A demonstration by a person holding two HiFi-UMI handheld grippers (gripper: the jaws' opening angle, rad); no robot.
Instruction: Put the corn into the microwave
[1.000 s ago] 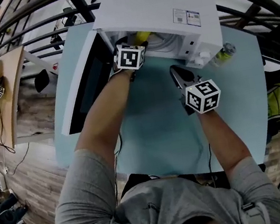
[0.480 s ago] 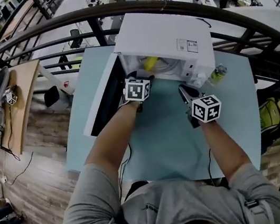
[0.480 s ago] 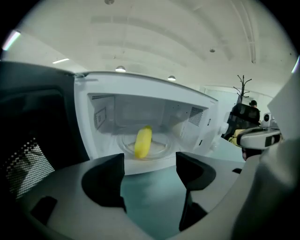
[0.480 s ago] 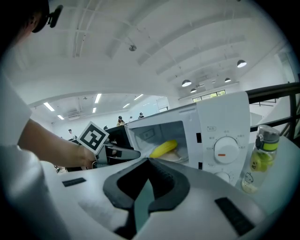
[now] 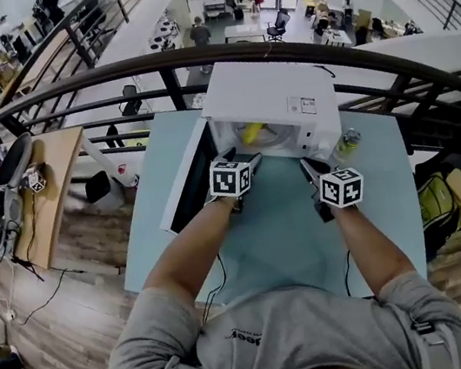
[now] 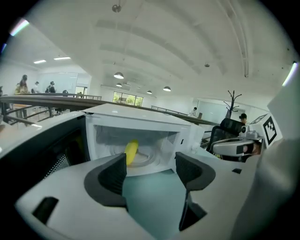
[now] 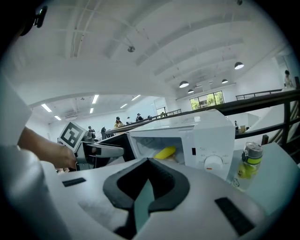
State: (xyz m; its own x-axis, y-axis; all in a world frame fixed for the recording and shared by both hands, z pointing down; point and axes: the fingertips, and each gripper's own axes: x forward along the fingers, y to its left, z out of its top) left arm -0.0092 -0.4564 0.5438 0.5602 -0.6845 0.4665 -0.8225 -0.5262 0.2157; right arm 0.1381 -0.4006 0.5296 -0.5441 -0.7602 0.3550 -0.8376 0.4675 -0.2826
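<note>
Head view: microwave (image 5: 287,103) at 12 o'clock, door (image 5: 181,192) swung open toward 9; corn (image 5: 251,133) inside the cavity
Left gripper view: left gripper (image 6: 150,171) released, empty, jaws framing the corn
Right gripper view: right gripper (image 7: 146,185) clenched on nothing; bottle (image 7: 247,165) at 3 o'clock
Placement judged done; only door closing possibly left

Nothing could be read anywhere. The sticker (image 5: 303,105) on the microwave (image 5: 267,93) top was too small to make out. Markings round the dial (image 7: 213,162) were blurred, the bottle (image 7: 247,166) label was illegible, and the small print on the person's shirt (image 5: 275,339) was unreadable.
</note>
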